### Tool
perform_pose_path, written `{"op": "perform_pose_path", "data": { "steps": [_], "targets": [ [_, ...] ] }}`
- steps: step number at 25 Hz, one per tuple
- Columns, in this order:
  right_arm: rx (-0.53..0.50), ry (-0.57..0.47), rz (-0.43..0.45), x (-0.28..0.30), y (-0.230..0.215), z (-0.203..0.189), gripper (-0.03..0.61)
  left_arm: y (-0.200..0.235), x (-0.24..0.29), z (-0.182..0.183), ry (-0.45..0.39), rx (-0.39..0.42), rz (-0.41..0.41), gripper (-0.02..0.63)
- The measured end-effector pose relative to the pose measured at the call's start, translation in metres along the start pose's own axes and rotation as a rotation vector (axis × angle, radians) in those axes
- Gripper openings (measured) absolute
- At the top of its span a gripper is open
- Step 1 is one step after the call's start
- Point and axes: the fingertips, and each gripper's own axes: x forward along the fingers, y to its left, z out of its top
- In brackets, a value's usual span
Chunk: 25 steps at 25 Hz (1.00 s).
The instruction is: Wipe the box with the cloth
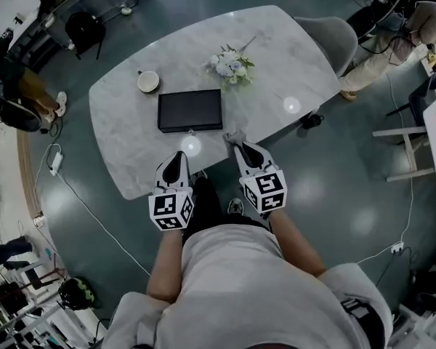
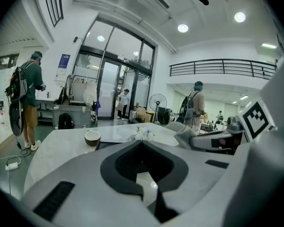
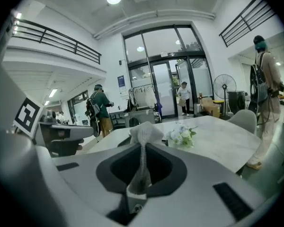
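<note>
A flat black box (image 1: 190, 110) lies on the white marble table (image 1: 123, 137). Both grippers hover over the near table edge, just short of the box. My right gripper (image 1: 237, 147) is shut on a grey cloth (image 1: 235, 136); in the right gripper view the cloth (image 3: 143, 136) stands up in a bunch from between the closed jaws of the right gripper (image 3: 137, 188). My left gripper (image 1: 179, 155) is shut with nothing in it, and the left gripper view shows the left gripper (image 2: 149, 193) with its jaws together. The cloth (image 2: 186, 136) also shows there, at the right gripper's tip.
A cup (image 1: 148, 81) stands left of the box's far edge and a small bunch of white flowers (image 1: 231, 65) lies behind it. A grey chair (image 1: 328, 36) is at the table's far right. People (image 3: 98, 109) walk in the hall beyond. Cables (image 1: 80, 202) run over the floor.
</note>
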Motion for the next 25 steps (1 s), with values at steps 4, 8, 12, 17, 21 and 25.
{"op": "perform_pose_path", "data": {
  "steps": [4, 8, 12, 17, 21, 25],
  "targets": [
    [0.029, 0.077, -0.028, 0.041, -0.011, -0.011, 0.044, 0.022, 0.031, -0.008, 0.049, -0.019, -0.016, 0.023],
    [0.046, 0.139, -0.069, 0.079, -0.023, -0.023, 0.044, 0.044, 0.062, -0.023, 0.114, -0.028, -0.034, 0.023],
    [0.038, 0.205, -0.107, 0.108, -0.03, -0.035, 0.044, 0.057, 0.081, -0.038, 0.175, -0.038, -0.061, 0.023],
    [0.055, 0.267, -0.141, 0.137, -0.042, -0.048, 0.044, 0.066, 0.104, -0.049, 0.22, -0.059, -0.092, 0.023],
    [0.08, 0.328, -0.186, 0.156, -0.051, -0.058, 0.044, 0.075, 0.121, -0.045, 0.231, -0.035, -0.122, 0.023],
    [0.101, 0.415, -0.209, 0.167, -0.054, -0.068, 0.044, 0.085, 0.136, -0.039, 0.239, -0.022, -0.145, 0.023]
  ]
}}
